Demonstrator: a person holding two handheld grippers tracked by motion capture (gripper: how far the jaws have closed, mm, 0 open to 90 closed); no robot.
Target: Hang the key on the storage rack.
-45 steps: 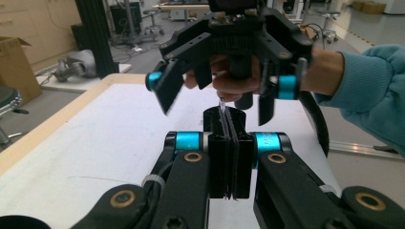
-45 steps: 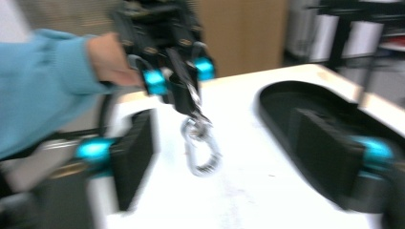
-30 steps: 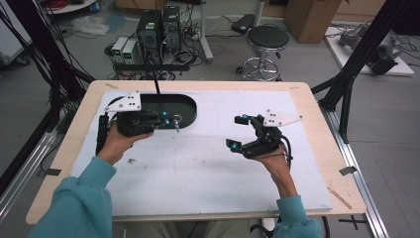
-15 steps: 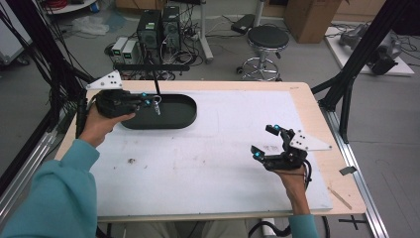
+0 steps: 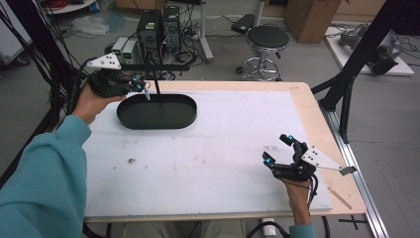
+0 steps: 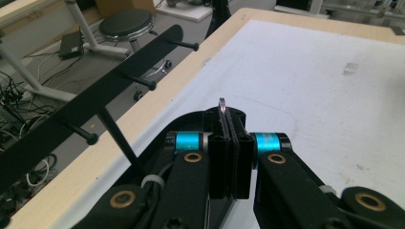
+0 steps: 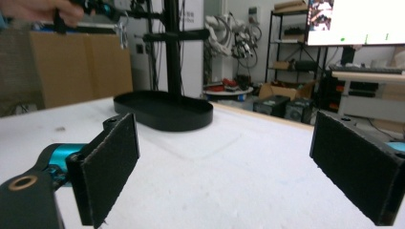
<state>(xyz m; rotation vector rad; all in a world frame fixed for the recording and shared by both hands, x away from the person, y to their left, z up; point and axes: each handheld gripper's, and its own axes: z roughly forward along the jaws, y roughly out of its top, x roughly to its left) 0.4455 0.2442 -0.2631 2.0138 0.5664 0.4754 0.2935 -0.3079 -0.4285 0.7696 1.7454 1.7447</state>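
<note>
A: Two grippers logged. Nearest the person, the right gripper (image 5: 280,150) sits at the table's (image 5: 198,173) front right, jaws spread wide, nothing between the pads (image 7: 111,167).

B: And the left?

A: The left gripper (image 5: 143,87) is at the far left corner, raised beside the rack's crossbar (image 6: 90,102). Jaws pressed together on a thin ring (image 6: 222,106), seen edge-on, poking above the pads.

B: Relation that matters?

A: The crossbar's long axis runs along the table's far edge; its pegs (image 6: 145,84) point toward the table. The ring lies just beside them on the table side. The left hand is far nearer.

B: View differences?

A: The high view gives the oval base tray (image 5: 157,111); the ring there is too small to read. The left gripper view resolves ring and pegs.
</note>
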